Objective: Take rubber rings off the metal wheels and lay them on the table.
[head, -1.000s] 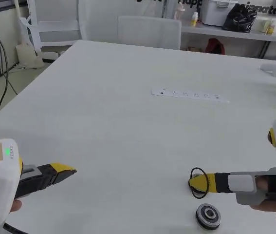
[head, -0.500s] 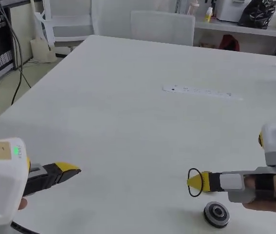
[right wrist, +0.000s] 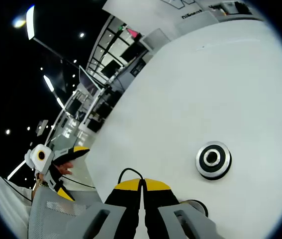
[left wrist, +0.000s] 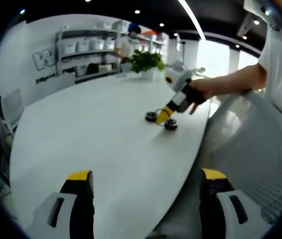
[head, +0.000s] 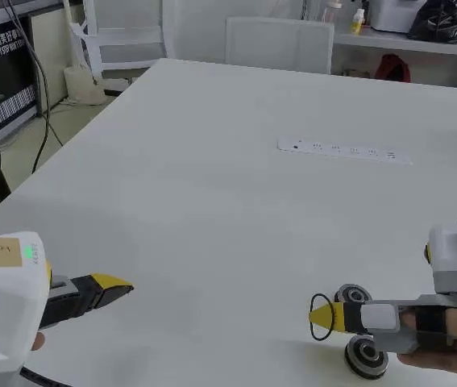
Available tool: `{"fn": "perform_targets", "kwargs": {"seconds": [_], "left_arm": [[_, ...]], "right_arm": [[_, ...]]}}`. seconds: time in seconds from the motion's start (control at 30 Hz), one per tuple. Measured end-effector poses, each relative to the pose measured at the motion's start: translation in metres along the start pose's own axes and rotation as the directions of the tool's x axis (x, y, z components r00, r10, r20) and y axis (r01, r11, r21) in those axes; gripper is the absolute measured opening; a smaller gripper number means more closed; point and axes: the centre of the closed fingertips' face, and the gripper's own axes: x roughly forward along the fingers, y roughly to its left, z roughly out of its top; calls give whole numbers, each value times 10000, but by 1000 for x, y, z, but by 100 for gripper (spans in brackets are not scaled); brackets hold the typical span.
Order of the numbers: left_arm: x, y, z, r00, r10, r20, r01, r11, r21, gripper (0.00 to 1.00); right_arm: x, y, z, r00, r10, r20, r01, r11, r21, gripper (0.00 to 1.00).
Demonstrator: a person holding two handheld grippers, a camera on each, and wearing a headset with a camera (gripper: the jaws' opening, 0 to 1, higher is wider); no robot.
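Note:
My right gripper (head: 318, 316) is shut on a thin black rubber ring (head: 315, 307), which stands upright at the yellow tips low over the white table (head: 212, 201). One metal wheel (head: 351, 294) lies just behind this gripper, and a second metal wheel (head: 366, 356) lies in front of it near the table edge. In the right gripper view the jaws (right wrist: 141, 185) meet on the ring (right wrist: 127, 174), with a wheel (right wrist: 213, 159) to the right. My left gripper (head: 119, 284) hovers at the near left with its jaws (left wrist: 145, 174) wide apart and nothing between them.
A white power strip (head: 343, 151) lies across the far middle of the table. Beyond the far edge stand a white chair (head: 276, 44) and shelves. A person's hand (head: 446, 339) holds the right gripper at the table's near right edge.
The head camera has moved, shifting the whole picture. The right gripper keeps the ring and sits slightly further left of the near wheel. A second wheel now shows behind it.

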Motion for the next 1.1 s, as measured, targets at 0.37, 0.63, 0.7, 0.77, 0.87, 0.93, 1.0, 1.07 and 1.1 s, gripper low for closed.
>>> {"fn": "perform_targets", "kwargs": {"seconds": [0.37,0.63,0.7,0.77,0.87,0.93,1.0,1.07,1.1], "left_arm": [[0,3,2,9999,119,-99,-119,9999,16,89],[2,0,1,9996,36,-268,-34,10000,74,89],[3,-1,1,9996,16,-281,-15,10000,69,89],[3,-1,1,9996,16,-276,-14,10000,58,89],[3,-1,1,9995,30,-300,-27,10000,86,88],[3,-1,1,9994,27,-335,-24,10000,82,88],[3,-1,0,9992,37,-389,-33,9999,97,88],[3,-1,0,9992,57,-406,-52,9999,117,88],[3,-1,-1,9991,61,-421,-57,9999,111,88]], "right_arm": [[4,-6,-5,9997,-212,-126,212,9998,-18,0],[2,-15,-3,9975,-699,-95,699,9975,-49,0],[3,-16,-5,9971,-738,-208,735,9972,-163,0],[3,-16,-6,9967,-770,-249,764,9968,-241,0],[3,-16,-5,9967,-772,-235,766,9967,-263,0],[3,-16,-4,9967,-782,-218,774,9965,-327,0],[3,-16,-5,9963,-827,-253,815,9958,-427,0],[3,-16,-5,9960,-850,-290,835,9953,-495,0],[3,-16,-6,9959,-851,-316,834,9952,-515,0]]}}
